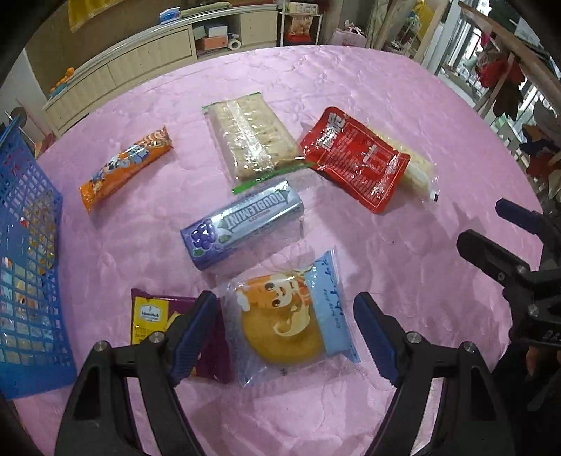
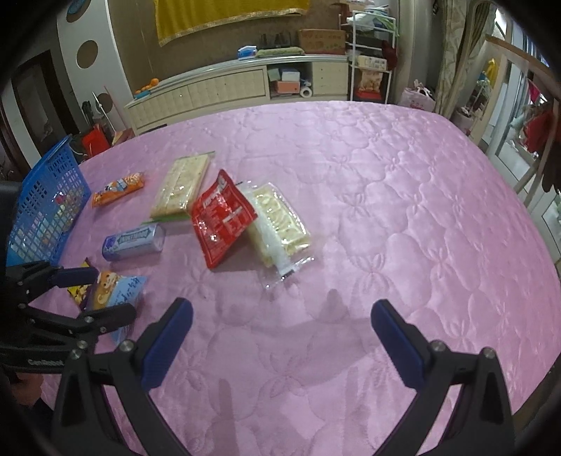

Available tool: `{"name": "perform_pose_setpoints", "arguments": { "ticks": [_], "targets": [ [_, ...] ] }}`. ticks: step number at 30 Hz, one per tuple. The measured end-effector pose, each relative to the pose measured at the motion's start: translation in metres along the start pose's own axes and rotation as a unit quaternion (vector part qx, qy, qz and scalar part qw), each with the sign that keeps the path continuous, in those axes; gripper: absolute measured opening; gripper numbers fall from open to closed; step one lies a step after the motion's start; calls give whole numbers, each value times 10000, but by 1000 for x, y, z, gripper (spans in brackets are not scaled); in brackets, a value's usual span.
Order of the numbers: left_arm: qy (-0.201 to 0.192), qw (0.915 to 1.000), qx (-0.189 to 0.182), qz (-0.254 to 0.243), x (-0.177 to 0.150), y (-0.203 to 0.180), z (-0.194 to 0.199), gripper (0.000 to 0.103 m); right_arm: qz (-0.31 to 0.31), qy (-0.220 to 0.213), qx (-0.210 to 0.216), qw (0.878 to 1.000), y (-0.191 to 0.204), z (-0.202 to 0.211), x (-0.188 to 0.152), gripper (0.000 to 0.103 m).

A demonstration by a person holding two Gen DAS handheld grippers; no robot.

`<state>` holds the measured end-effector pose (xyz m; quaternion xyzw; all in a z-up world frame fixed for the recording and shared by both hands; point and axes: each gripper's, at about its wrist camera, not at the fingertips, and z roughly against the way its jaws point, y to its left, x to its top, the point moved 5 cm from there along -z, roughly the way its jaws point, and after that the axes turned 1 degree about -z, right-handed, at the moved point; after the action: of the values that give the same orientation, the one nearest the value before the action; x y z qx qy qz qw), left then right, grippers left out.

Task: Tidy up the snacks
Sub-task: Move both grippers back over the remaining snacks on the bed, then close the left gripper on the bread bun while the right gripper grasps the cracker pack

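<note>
Left gripper [image 1: 284,336] is spread wide around the wrapped cake [image 1: 291,322], just right of the purple snack pack [image 1: 164,315] — that pack risks being pinched too. Right gripper [image 2: 280,340] is spread, empty.

A pink quilt [image 2: 368,210] covered the surface. Behind it stood a cream cabinet [image 2: 228,87], a yellow cloth [image 2: 228,14] on the wall, and a white rack [image 2: 373,52].
</note>
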<state>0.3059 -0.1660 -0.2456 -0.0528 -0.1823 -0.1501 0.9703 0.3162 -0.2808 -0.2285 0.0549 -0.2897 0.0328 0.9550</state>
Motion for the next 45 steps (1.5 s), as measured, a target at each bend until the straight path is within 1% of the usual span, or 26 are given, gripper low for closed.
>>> {"name": "perform_pose_setpoints", "arguments": {
  "ticks": [2, 5, 8, 9, 11, 18, 21, 29, 34, 37, 38, 39, 40, 42, 45],
  "targets": [
    [21, 10000, 27, -26, 2, -3, -2, 78, -22, 18, 5, 10000, -1, 0, -1, 103],
    [104, 9999, 13, -13, 3, -7, -6, 68, -71, 47, 10, 10000, -3, -1, -2, 103],
    [143, 9999, -2, 64, 3, -9, -9, 61, -96, 48, 6, 9999, -4, -1, -3, 103],
    [126, 9999, -4, 76, 3, -9, -9, 57, -98, 51, 2, 9999, -5, -1, -3, 103],
    [60, 10000, -14, 69, 3, -10, -7, 55, -94, 74, -4, 9999, -5, -2, -4, 103],
    [-87, 9998, -113, 128, -3, -12, 3, 54, -31, 121, -85, 9999, -6, -4, -7, 103],
    [-209, 9996, -159, 137, -3, -12, 14, 54, 5, 18, -88, 10000, -6, 0, -3, 103],
    [-604, 9980, -150, 93, 10, -7, 40, 54, 608, 72, -72, 9981, 1, -2, 17, 103],
    [-736, 9970, -98, 219, 22, 1, 38, 54, 990, 195, -154, 9948, -4, -14, 33, 103],
    [-718, 9964, -218, 394, 26, 4, 33, 54, 1292, 263, -99, 9912, -1, -23, 38, 102],
    [-726, 9963, -227, 410, 28, 2, 33, 54, 1352, 332, -30, 9903, 0, -28, 39, 102],
    [-732, 9963, -208, 400, 29, 1, 30, 54, 1407, 413, 41, 9892, 1, -33, 39, 98],
    [-724, 9965, -179, 383, 30, 1, 28, 54, 1500, 497, 41, 9874, 2, -40, 40, 92],
    [-711, 9966, -183, 362, 33, 2, 25, 54, 1615, 514, -77, 9855, 1, -49, 43, 88],
    [-706, 9967, -212, 330, 38, 2, 21, 54, 1735, 585, -11, 9831, 2, -63, 46, 87]
  ]
}}
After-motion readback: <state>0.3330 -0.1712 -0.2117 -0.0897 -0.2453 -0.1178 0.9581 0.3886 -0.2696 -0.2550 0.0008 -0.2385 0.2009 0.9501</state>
